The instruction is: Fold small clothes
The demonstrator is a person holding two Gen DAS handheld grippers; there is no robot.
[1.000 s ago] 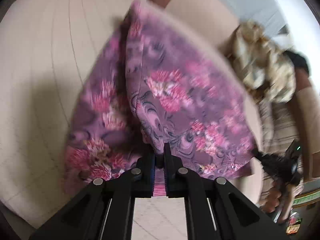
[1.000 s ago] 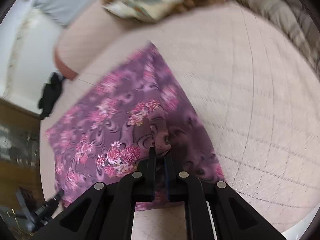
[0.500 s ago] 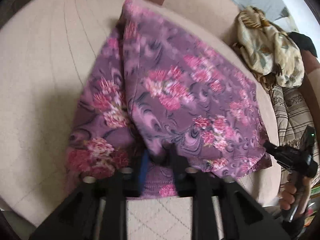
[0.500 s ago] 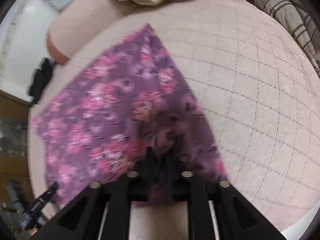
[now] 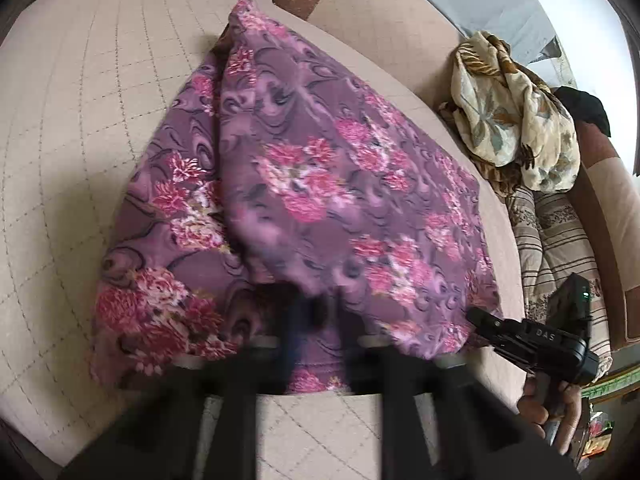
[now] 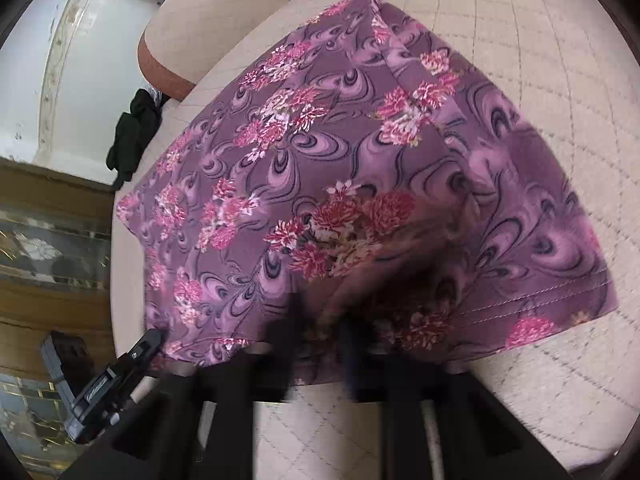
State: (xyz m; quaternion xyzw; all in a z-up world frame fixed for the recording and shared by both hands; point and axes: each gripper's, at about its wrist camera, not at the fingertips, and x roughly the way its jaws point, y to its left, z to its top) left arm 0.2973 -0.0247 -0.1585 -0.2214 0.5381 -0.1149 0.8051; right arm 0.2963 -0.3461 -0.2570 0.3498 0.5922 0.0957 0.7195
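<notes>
Purple floral garment (image 5: 320, 184) just ahead of blurred left claw (image 5: 316, 320), on quilted cushion (image 5: 80, 120)

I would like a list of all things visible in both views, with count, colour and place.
Purple floral cloth garment: one, purple with pink flowers, spread on the cushion.
Quilted beige cushion: one, beige, under the garment.
Cream leaf-print cloth: one, cream and brown, heaped on the right.
Striped fabric: one, beige-brown, below that heap.
Black cloth: one, beside the cushion.
Left tool: black, blurred, at the garment's near edge.
Right tool: black, blurred, same edge.
</notes>
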